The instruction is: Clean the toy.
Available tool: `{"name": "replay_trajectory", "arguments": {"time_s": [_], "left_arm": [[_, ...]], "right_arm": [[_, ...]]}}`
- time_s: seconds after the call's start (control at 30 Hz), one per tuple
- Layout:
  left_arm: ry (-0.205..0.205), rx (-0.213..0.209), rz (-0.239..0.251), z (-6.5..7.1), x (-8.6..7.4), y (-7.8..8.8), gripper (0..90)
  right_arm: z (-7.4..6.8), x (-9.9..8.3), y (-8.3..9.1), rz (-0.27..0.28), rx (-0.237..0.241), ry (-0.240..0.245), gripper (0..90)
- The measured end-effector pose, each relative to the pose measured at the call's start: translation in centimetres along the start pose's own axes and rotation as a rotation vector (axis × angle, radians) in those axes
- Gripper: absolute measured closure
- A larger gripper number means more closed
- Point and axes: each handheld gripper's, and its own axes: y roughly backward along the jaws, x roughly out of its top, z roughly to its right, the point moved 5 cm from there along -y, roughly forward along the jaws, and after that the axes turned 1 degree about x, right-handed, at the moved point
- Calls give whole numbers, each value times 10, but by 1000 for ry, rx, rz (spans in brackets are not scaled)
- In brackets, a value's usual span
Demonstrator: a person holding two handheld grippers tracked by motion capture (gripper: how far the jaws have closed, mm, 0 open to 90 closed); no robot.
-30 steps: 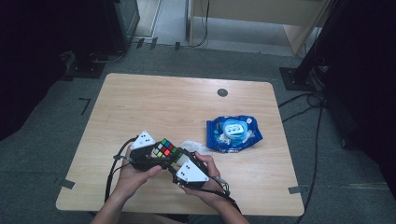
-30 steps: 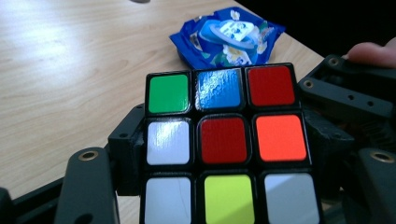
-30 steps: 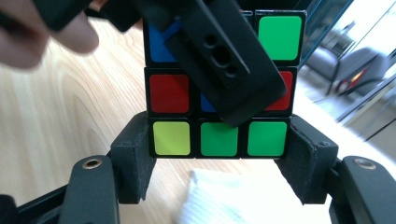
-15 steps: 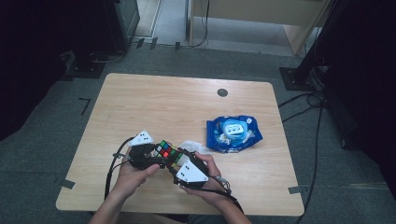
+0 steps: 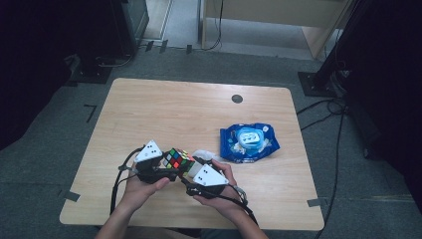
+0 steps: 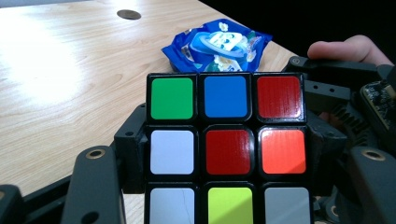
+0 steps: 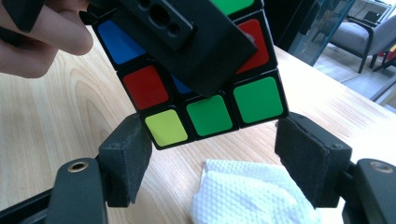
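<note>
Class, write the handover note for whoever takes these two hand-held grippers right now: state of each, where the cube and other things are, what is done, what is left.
Left hand-held gripper: shut on the puzzle cube, held above the table near its front edge.
Right hand-held gripper: jaws have just been opening; its pads stand beside the cube's lower row, not pressing.
White tissue lies on the table under the cube; blue packet lies to the right, beyond it.
Done: cube lifted and clamped.
Left: colours are mixed; the right gripper probably re-grips to turn a layer.
</note>
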Motion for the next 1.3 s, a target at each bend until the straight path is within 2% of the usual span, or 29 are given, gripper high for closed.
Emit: {"name": "replay_trajectory", "arguments": {"time_s": [0.1, 0.27, 0.53, 0.8, 0.9, 0.97, 1.07, 1.1, 1.17, 1.23, 1.3], "left_arm": [[9, -13, -2, -1, -1, 0, 340], [-14, -11, -9, -1, -2, 0, 340], [-35, -12, 22, 0, 0, 4, 341], [-26, -25, 3, -2, -3, 2, 340], [-17, -21, 25, -3, -2, 3, 341], [-8, -6, 47, -5, 0, 6, 341], [-22, 40, 51, -11, 1, 12, 341], [-23, 53, 50, -13, 1, 14, 341], [-11, 59, 51, -17, 0, 15, 341], [-7, 65, 47, -18, -1, 13, 341], [-21, 76, 40, -17, -2, 11, 341]], "right_arm": [[1, 0, 0, -5, -4, 4, 287], [1, -2, 0, -22, -15, 27, 292], [7, 0, 3, -9, -26, -10, 297], [10, -2, 3, -24, -50, 13, 305], [11, -3, 3, -21, -51, 14, 311], [14, -2, 4, -9, -52, -9, 326], [24, -5, 6, -24, -74, -48, 360], [29, -7, 6, -38, -86, -83, 362], [39, -14, 3, -84, -111, -183, 373], [47, -23, -1, -151, -108, -290, 373], [49, -33, -6, -212, -115, -339, 373]]}}
